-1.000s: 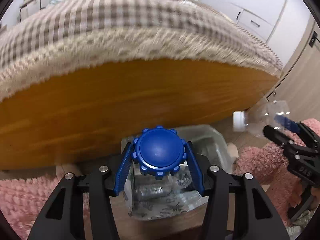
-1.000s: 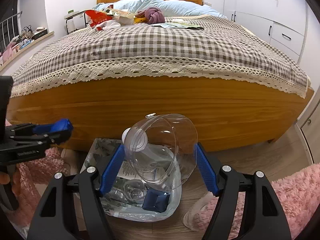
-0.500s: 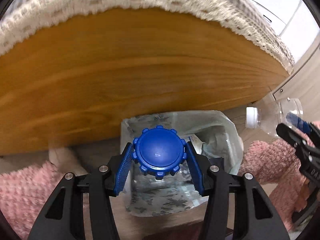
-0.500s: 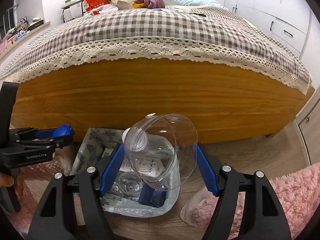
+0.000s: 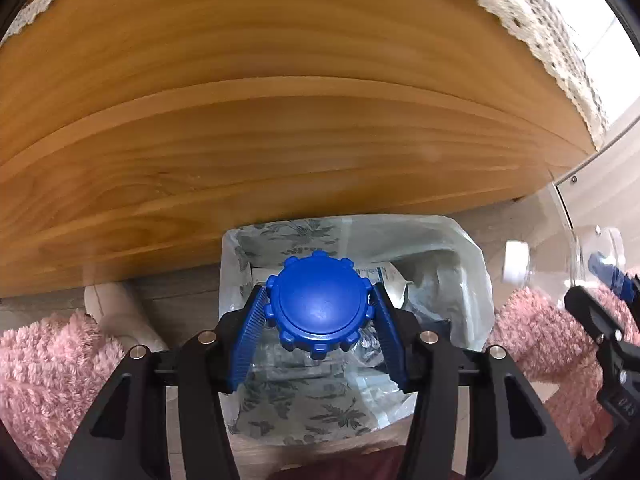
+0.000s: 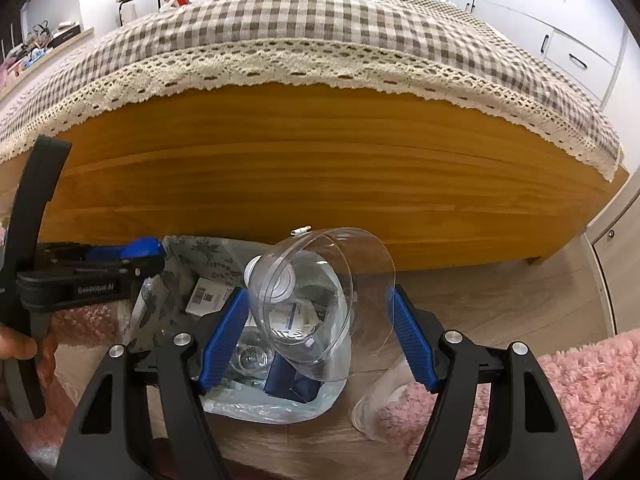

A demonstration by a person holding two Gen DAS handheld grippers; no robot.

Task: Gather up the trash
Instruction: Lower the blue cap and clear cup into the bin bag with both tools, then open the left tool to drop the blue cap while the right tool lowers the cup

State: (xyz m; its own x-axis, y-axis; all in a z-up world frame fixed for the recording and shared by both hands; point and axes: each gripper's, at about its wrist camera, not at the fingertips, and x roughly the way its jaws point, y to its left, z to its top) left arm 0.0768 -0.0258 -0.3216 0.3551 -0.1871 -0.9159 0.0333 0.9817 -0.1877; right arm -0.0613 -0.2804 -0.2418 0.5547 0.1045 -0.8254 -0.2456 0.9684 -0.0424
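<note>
Bottle body (image 5: 320, 360) hidden behind its blue cap (image 5: 319, 306); blurred lace edge (image 5: 560, 32).

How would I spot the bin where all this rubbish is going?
Find the wooden bed frame under the checked cover. On the floor at its foot, between two pink fluffy rugs, stands the trash bin. Only it has a leaf-printed plastic liner, with bottles and packets already inside.

"GenRobot.AI" on the left tool (image 6: 95, 289), other print too small
</note>
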